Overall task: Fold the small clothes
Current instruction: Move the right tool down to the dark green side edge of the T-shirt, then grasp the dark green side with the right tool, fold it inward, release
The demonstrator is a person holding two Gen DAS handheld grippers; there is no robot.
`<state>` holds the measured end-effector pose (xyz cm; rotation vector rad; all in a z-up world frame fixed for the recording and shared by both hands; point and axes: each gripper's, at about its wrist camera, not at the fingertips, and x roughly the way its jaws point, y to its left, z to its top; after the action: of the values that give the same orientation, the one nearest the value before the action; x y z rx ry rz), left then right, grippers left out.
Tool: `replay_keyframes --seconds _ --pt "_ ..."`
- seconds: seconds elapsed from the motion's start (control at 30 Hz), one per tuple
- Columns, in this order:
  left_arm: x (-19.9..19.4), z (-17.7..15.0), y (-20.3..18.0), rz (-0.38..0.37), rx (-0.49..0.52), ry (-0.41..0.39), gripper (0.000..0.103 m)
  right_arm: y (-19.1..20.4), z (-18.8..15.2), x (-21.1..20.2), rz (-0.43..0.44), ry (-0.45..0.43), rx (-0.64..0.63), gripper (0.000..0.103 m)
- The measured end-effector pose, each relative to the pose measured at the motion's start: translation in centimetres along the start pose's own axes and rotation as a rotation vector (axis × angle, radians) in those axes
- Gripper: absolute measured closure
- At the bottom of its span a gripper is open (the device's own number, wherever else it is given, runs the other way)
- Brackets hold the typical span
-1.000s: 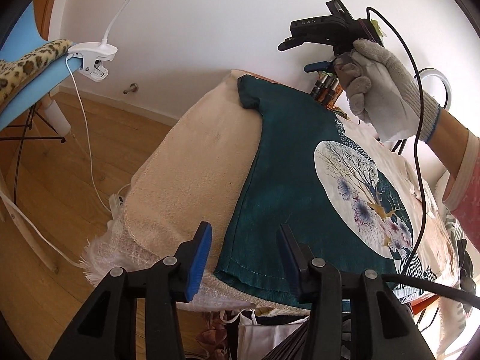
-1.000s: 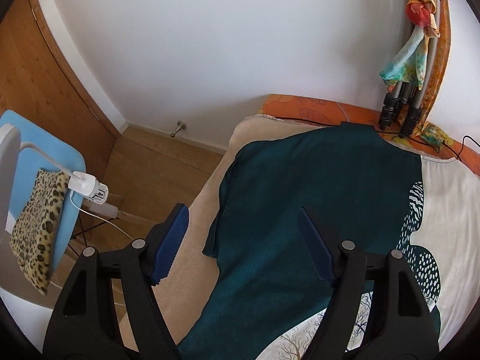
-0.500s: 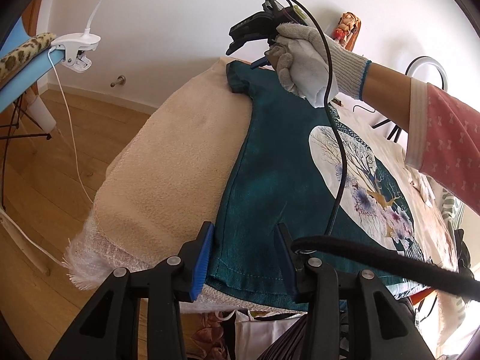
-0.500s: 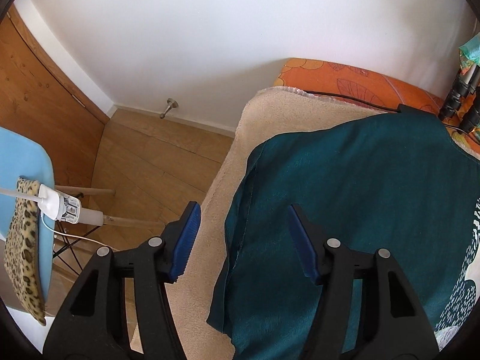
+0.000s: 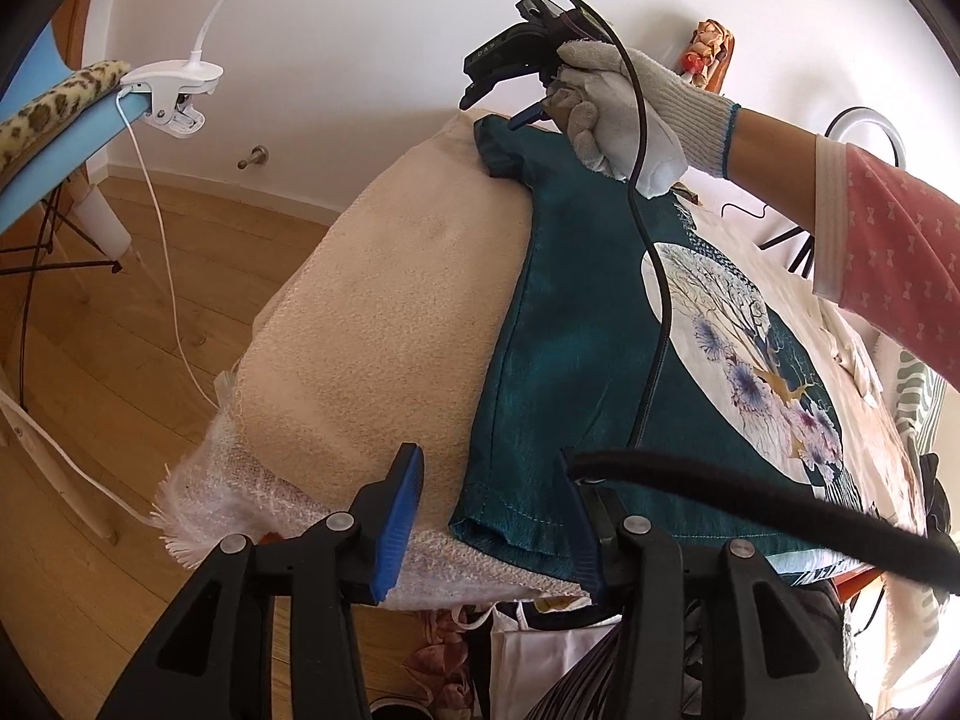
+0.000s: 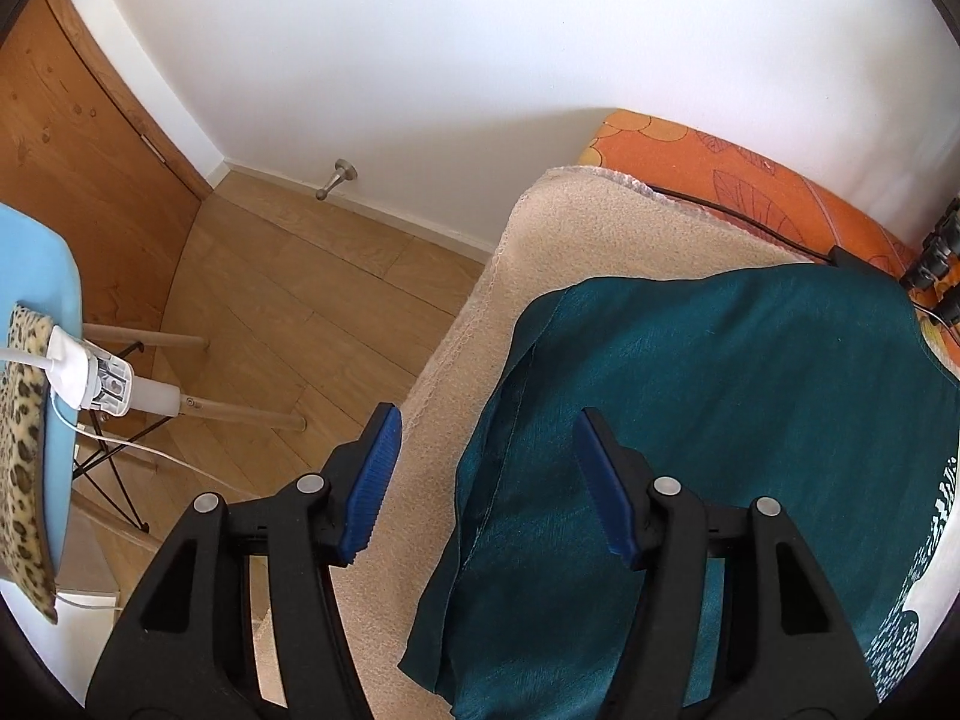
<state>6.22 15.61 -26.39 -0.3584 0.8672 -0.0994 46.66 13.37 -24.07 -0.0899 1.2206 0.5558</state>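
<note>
The teal shirt (image 5: 576,354) lies flat on the beige towel (image 5: 384,312), and both tools stand wide open, gripping nothing: the left gripper (image 5: 489,519) straddles the hem corner, the right gripper (image 6: 483,477) hovers over the sleeve (image 6: 480,450). The likely slip (the fabric looks slick) is pinching only the top layer, or catching towel too, so the fold drags crooked.

claw (image 5: 489,516): black, blue pads | hand (image 5: 624,120): white knit glove | sleeve (image 5: 900,246): pink, bow-patterned
</note>
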Motion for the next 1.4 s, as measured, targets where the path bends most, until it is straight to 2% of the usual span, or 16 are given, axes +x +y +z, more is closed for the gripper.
replay_keyframes --seconds 0.13,0.23,0.33,0.4,0.47,0.53,0.6,0.73,0.9,1.1,1.3,1.4 --pt "0.6 -0.1 -0.9 0.001 0.031 0.003 0.083 0.2 0.2 1.0 -0.013 0.014 -0.005 0.039" --pt "0.7 0.1 -1.0 -0.039 0.016 -0.002 0.095 0.1 0.3 2.2 -0.046 0.036 -0.011 0.039" --pt "0.5 0.5 -1.0 -0.053 -0.004 -0.014 0.102 0.0 0.1 2.6 -0.076 0.045 -0.026 0.039" --pt "0.2 0.7 -1.1 -0.059 -0.003 -0.031 0.103 -0.2 0.1 2.5 -0.083 0.051 -0.030 0.041" --pt "-0.2 0.9 -1.4 -0.066 0.004 -0.051 0.103 -0.7 0.2 2.5 -0.104 0.051 -0.030 0.059" --pt "-0.6 1.1 -1.8 -0.072 0.012 -0.059 0.103 -0.9 0.3 2.5 -0.130 0.051 -0.043 0.083" --pt "-0.9 1.3 -2.5 -0.074 0.027 -0.065 0.103 -1.3 0.4 2.1 -0.122 0.051 -0.053 0.095" --pt "-1.9 1.6 -4.3 -0.105 0.056 -0.089 0.103 -2.6 0.5 0.2 -0.083 0.008 -0.048 0.097" --pt "-2.9 1.8 -7.2 -0.134 0.108 -0.101 0.103 -5.6 0.4 -3.2 -0.015 -0.062 0.016 0.097" --pt "-2.8 1.3 -11.3 -0.158 0.195 -0.078 0.103 -9.9 -1.4 -7.4 0.064 -0.162 0.069 0.098" --pt "-1.9 0.5 -15.2 -0.200 0.262 -0.042 0.103 -15.9 -4.1 -10.2 0.084 -0.243 0.191 0.098" --pt "-1.5 0.1 -16.7 -0.221 0.285 -0.022 0.103 -19.6 -5.6 -10.3 0.064 -0.243 0.288 0.098"
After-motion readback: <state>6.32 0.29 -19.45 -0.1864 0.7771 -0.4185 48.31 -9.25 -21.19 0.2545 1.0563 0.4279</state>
